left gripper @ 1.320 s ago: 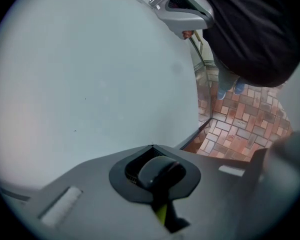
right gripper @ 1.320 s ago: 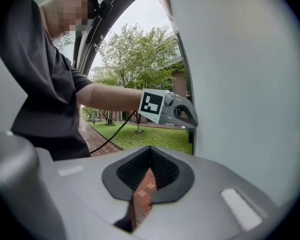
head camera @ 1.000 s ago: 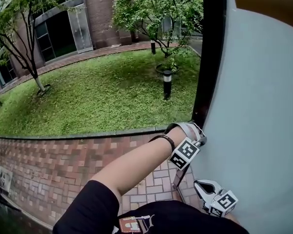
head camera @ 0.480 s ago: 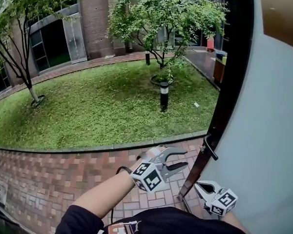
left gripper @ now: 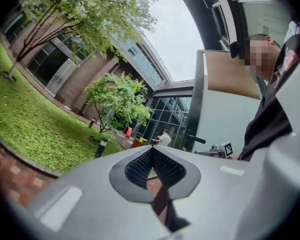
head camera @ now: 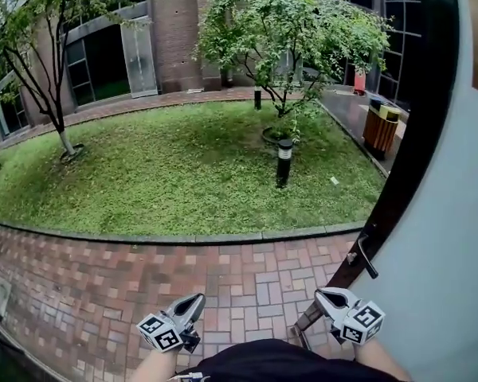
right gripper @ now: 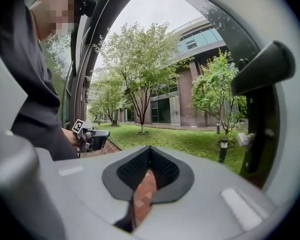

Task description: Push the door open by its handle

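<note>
The door (head camera: 438, 277) stands swung open at the right, a pale panel with a dark edge. Its dark lever handle (head camera: 367, 255) sticks out of that edge and nothing touches it. My left gripper (head camera: 196, 300) hangs low near my body, well left of the door; its jaws have just been closing and now meet with nothing between them. My right gripper (head camera: 325, 296) is shut and empty, just below and left of the handle, close to the door's lower edge. In the right gripper view the handle (right gripper: 262, 68) juts out at the upper right.
A red brick path (head camera: 103, 277) runs below me, edged by a kerb and a lawn (head camera: 167, 165). On the grass stand a black bollard lamp (head camera: 284, 161) and a tree (head camera: 291, 30). A bin (head camera: 380, 127) stands at the far right. A distant person (left gripper: 163, 138) is beside it.
My left arm has pulled back from the door's edge, down and left toward my body. Its jaws stood apart half a second ago and are now together. The door has swung further out.
</note>
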`<state>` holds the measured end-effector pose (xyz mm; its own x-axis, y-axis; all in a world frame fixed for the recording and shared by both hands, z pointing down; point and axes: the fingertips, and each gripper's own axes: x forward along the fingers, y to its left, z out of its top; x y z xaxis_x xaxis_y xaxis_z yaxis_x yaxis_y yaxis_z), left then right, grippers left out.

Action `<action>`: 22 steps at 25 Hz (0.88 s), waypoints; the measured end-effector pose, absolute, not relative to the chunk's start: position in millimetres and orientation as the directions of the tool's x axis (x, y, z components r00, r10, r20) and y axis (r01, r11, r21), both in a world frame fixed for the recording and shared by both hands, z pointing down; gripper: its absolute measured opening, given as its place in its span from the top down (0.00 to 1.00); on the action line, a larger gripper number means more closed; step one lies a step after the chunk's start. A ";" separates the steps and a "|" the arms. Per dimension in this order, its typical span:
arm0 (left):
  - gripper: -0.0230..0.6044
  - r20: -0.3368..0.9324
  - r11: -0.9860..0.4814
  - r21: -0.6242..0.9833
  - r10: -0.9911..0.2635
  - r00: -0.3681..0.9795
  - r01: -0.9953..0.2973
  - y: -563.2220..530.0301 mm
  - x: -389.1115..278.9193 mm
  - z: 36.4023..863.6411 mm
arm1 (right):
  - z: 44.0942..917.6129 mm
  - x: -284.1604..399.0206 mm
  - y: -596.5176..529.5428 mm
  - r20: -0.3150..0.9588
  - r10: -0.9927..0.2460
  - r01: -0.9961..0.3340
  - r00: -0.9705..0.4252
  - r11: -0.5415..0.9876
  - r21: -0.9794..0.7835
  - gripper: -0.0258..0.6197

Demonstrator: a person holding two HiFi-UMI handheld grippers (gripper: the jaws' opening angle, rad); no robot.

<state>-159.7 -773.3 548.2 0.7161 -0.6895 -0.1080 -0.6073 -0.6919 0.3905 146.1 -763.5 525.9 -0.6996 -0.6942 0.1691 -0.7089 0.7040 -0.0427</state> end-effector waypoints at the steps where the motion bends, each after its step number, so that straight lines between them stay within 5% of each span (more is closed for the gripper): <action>1: 0.96 -0.099 -0.680 0.389 -0.702 0.705 -0.622 -773.1 -164.2 549.6 | 526.7 141.8 -766.9 0.172 -0.686 -0.701 -0.707 0.712 -0.039 0.96; 22: 0.96 -0.116 -0.749 0.369 -0.624 0.773 -0.550 -763.3 -196.0 534.9 | 527.6 71.9 -745.1 0.239 -0.665 -0.693 -0.707 0.719 -0.049 0.96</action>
